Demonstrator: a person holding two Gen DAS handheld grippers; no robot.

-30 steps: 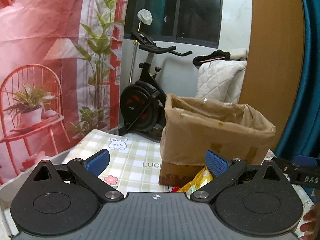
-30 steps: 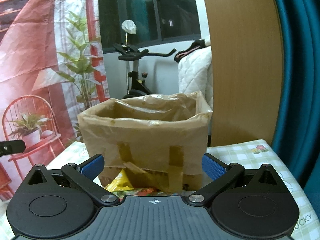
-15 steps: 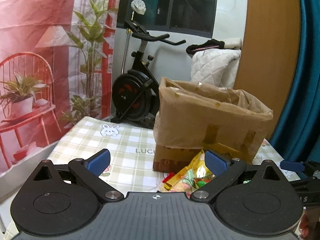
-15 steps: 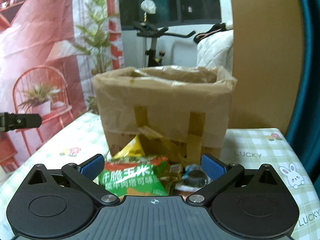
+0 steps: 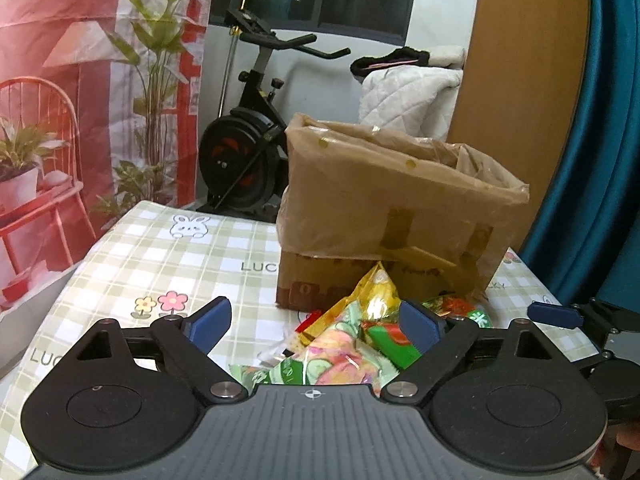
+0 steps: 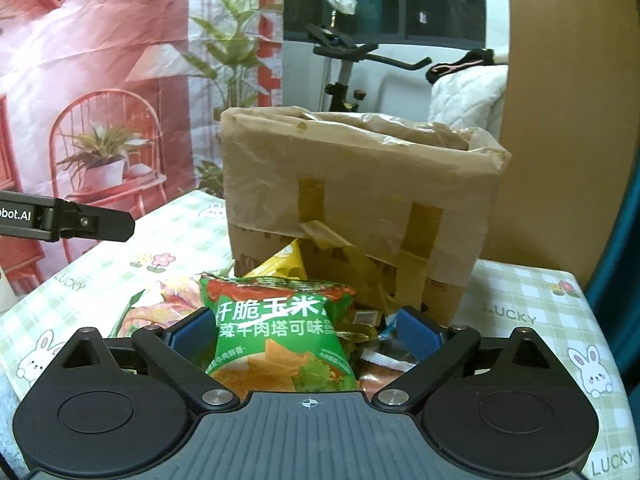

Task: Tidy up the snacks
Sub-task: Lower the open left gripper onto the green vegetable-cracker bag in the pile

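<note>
A pile of snack bags lies on the checked tablecloth in front of a cardboard box (image 5: 400, 216) lined with a brown plastic bag. My left gripper (image 5: 314, 324) hovers over the pile's left side, above a pale green bag (image 5: 320, 364) and a yellow bag (image 5: 376, 292). Its jaws are closing, and the pads touch nothing. My right gripper (image 6: 305, 332) is low over a green corn-chip bag (image 6: 280, 320), which lies between its closing jaws without being pressed. The box (image 6: 360, 200) stands just behind. Each gripper shows at the edge of the other's view.
The table (image 5: 160, 264) has a checked cloth with rabbits and flowers. An exercise bike (image 5: 248, 152) and a white quilt (image 5: 404, 100) stand behind it. A wooden panel (image 5: 520, 100) and a teal curtain (image 5: 600, 160) are on the right, a red printed backdrop (image 6: 100, 80) on the left.
Both grippers have sunk and tipped down, so the snack pile has come into view between their fingers. Both pairs of jaws have narrowed slightly.
</note>
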